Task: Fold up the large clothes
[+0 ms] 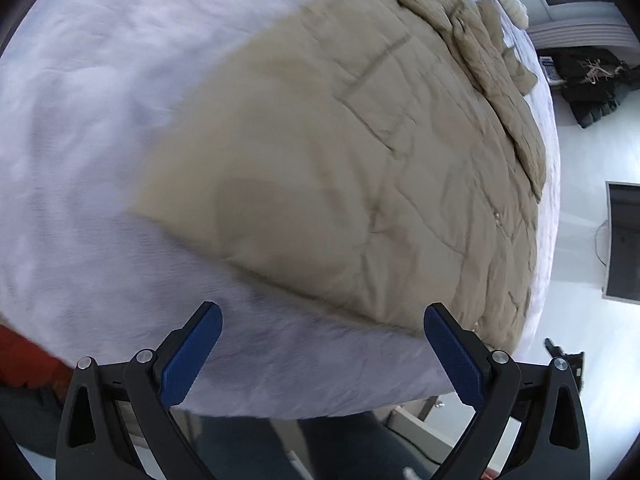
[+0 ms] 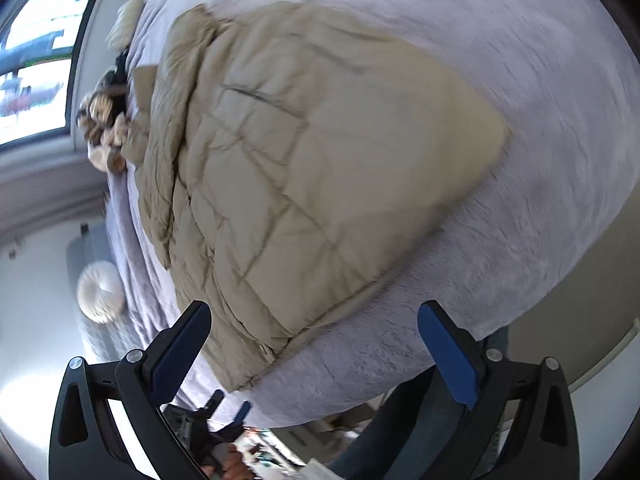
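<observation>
A beige quilted puffer jacket (image 1: 360,168) lies flat on a bed covered with a pale lilac blanket (image 1: 100,100). Its hem faces me and its bunched collar and sleeve lie at the far end. My left gripper (image 1: 322,316) hovers open above the blanket just short of the jacket's near edge, nothing between its blue pads (image 1: 192,356). The right wrist view shows the same jacket (image 2: 312,184) on the blanket (image 2: 540,100). My right gripper (image 2: 316,316) is open over the jacket's near corner, holding nothing. Both views are motion-blurred.
A brown and cream stuffed toy (image 2: 104,124) and a cream pillow (image 2: 128,20) lie at the bed's far end by a window (image 2: 36,64). A round cream cushion (image 2: 100,284) sits on the floor. Dark bags (image 1: 592,84) and a screen (image 1: 624,240) stand beside the bed.
</observation>
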### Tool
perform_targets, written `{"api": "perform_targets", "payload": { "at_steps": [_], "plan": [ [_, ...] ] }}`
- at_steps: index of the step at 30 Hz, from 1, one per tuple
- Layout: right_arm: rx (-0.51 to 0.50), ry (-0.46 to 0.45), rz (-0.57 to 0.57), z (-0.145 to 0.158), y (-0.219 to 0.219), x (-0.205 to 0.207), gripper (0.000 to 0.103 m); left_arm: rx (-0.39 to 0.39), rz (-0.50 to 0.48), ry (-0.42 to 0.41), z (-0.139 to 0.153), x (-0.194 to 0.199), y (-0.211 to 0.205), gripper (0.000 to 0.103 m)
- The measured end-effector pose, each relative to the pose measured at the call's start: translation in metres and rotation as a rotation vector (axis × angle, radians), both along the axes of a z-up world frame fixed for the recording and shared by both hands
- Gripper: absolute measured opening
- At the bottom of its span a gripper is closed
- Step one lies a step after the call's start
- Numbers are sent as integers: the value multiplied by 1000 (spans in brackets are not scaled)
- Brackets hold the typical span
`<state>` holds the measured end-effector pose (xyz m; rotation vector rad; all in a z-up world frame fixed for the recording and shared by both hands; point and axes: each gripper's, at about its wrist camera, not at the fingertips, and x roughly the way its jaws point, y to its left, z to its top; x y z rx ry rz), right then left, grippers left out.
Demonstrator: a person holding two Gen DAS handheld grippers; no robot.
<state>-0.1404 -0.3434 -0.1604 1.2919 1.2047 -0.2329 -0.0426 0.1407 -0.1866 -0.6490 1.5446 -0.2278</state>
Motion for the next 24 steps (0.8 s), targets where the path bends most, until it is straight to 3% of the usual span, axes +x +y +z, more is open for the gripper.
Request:
{"api": "perform_targets", "payload": {
  "at_steps": [4, 12, 15, 17, 19, 20, 21, 22, 23, 24],
  "plan": [
    [38, -24, -63, -19, -4, -4, 103, -64, -6, 6, -9, 11, -20, 101],
    [110, -99, -196, -49, -14, 3, 103, -60, 4, -12, -13, 30, -26, 100],
    [128, -146, -229, -50, -17, 4, 103, -64, 31, -23, -12, 31, -16, 68],
    [136, -166, -246, -50, -19, 3, 102, -79, 28, -12, -15, 32, -11, 29],
    [144, -169, -255, -50, -21, 2, 97, -100, 33, -15, -14, 32, -5, 17],
    [148, -159, -255, -52, -21, 1, 80, -115, 38, -22, -11, 33, -2, 15],
    [151, -142, -253, -54, -24, -1, 48, -125, 43, -31, -6, 34, 0, 14],
    [152, -119, -251, -56, -26, -4, 29, -140, 47, -49, 2, 35, 2, 13],
    [161, -105, -254, -58, -28, -4, 14, -149, 50, -62, 8, 37, 2, 13],
    [161, -110, -251, -56, -29, -2, 12, -160, 52, -76, 15, 40, 1, 13]
  ]
}}
